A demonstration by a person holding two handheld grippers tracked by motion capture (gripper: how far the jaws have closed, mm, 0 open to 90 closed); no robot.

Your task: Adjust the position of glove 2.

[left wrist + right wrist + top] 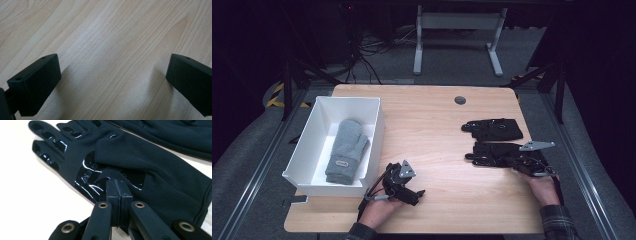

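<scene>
The fingers of the right gripper (117,185) were fully closed, pad against pad, and pinched a raised fold of fabric on the near black glove (140,167); the fold peaked just at the tips, beside the glossy printed patch on the glove. This glove lay flat on the surface (437,125) at the right, with its finger ends pointing left, and the second black glove (493,129) lay just beyond it on the far side, near but not clearly touching. The held glove appeared thin, soft and light; it would likely drape and hang limp when lifted, so a pinch on a gathered fold of the plain fabric was judged more secure than one on the glossy print, which could be slippery. A grip near the middle, as here, would likely let both ends droop evenly. The right hand (543,186) entered from the near right edge, with the gripper held low and nearly level, pointing left over the glove. The fingers of the left gripper (113,82) stood wide apart with nothing between them, and bare wood showed beneath. The left hand (379,207) rested at the near edge of the surface, its gripper pointing right, just beside the white box (374,145). A grey mitten (346,150) lay inside that box at the left.
</scene>
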